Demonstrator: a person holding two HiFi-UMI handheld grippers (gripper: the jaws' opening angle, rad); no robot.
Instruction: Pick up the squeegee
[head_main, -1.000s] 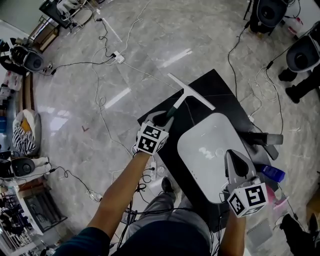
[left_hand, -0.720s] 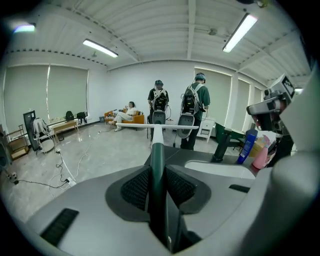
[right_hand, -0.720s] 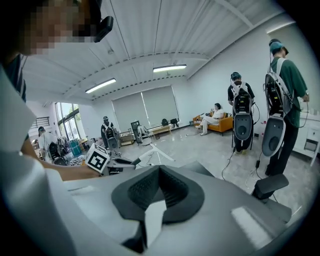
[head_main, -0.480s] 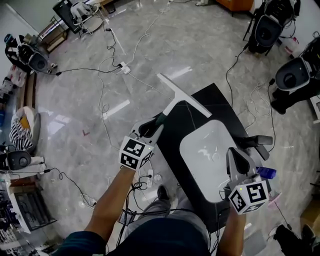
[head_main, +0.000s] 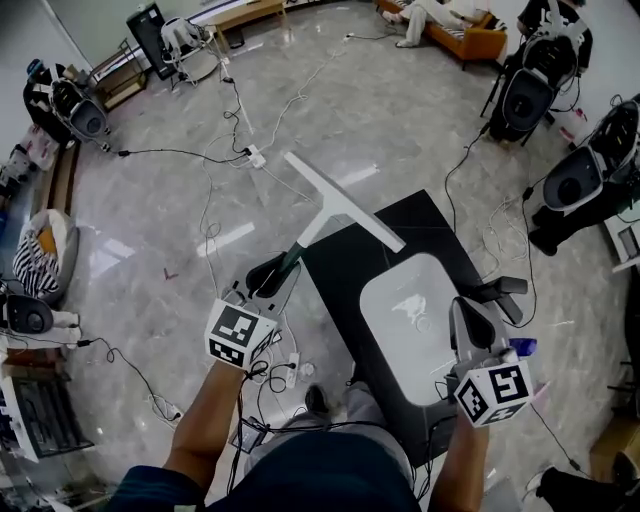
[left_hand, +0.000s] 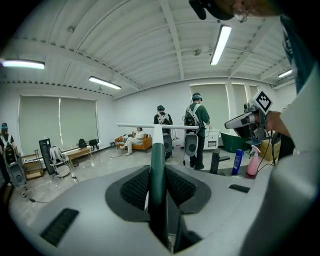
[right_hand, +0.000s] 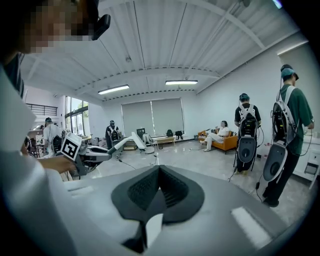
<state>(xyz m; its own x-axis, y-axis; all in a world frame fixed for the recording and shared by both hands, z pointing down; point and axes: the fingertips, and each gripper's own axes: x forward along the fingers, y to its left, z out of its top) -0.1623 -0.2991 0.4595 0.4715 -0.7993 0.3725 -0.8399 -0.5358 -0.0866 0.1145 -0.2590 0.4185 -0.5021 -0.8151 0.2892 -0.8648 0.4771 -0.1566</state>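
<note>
Squeegee (head_main: 336, 202) green handle clamped in left tool (head_main: 271, 273); right tool (head_main: 466, 312) closed, empty.

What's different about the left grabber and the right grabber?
The left gripper is clamped on the squeegee by its dark green handle. The right gripper has its jaws together with nothing in them. In the head view, the left gripper is out over the floor beside the black table, while the right gripper shows over the edge of the white tray on that table. Both carry a cube with square markers.
</note>
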